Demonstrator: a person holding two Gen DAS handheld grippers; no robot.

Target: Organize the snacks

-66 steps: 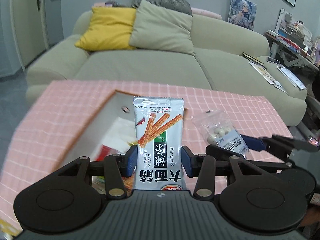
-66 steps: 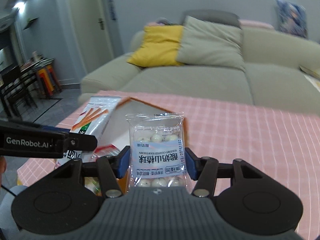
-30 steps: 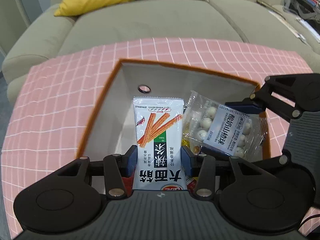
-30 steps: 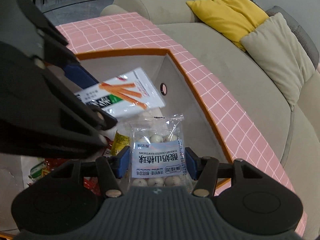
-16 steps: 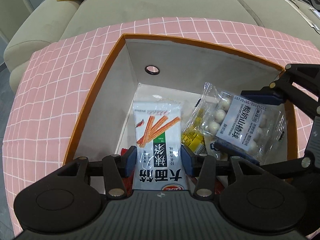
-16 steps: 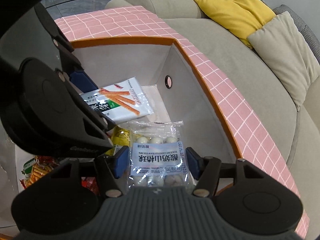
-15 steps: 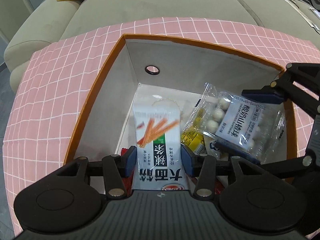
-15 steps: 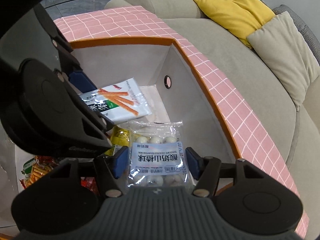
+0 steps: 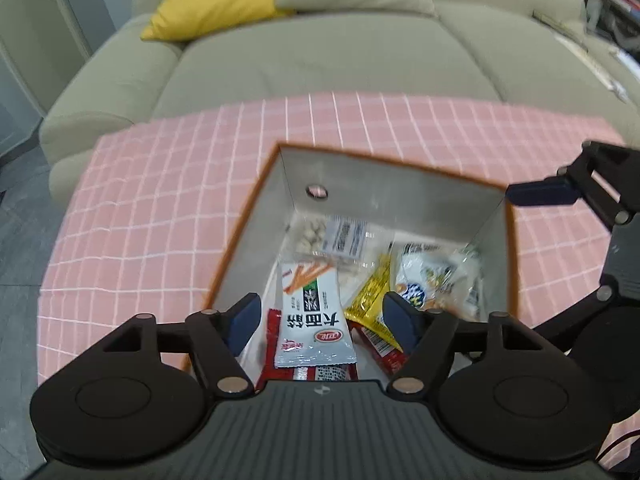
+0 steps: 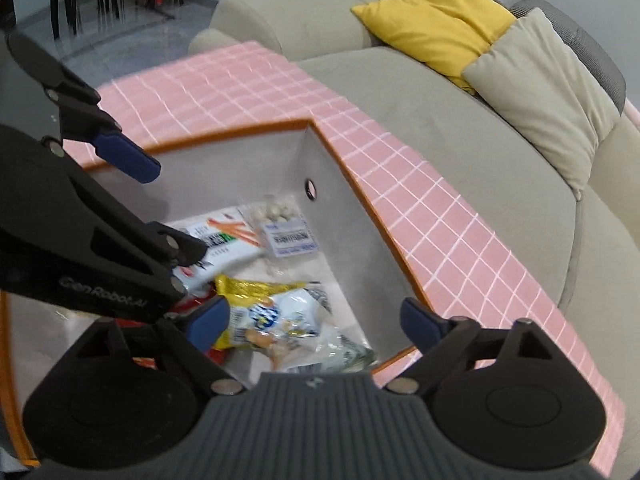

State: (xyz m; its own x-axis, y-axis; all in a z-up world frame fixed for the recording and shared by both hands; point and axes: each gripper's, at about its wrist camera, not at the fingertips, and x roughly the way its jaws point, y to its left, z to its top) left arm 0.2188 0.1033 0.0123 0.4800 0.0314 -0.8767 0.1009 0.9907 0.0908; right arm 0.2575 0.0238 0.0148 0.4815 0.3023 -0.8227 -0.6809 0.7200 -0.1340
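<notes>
An orange-rimmed box (image 9: 372, 188) with grey inner walls sits on the pink checked tablecloth (image 9: 160, 184). The white packet of spicy sticks (image 9: 314, 316) lies loose on its floor, and the clear bag of white yogurt balls (image 9: 328, 236) lies by the far wall. My left gripper (image 9: 322, 318) hangs above the box, jaws still opening, nothing pressed between them. My right gripper (image 10: 316, 318) is likewise above the box (image 10: 340, 200), jaws opening and empty. The stick packet (image 10: 224, 240) and the ball bag (image 10: 284, 228) lie below it.
Other snacks fill the box: a yellow packet (image 9: 370, 300), a white and blue bag (image 9: 436, 280) and red packets (image 9: 380, 348). A beige sofa (image 9: 320, 48) with a yellow cushion (image 9: 212, 0) stands beyond the table. The left gripper's arm (image 10: 80, 216) crosses the right wrist view.
Both grippers have opened and let their packets drop into the box. Both have risen, so the box looks smaller and farther below.
</notes>
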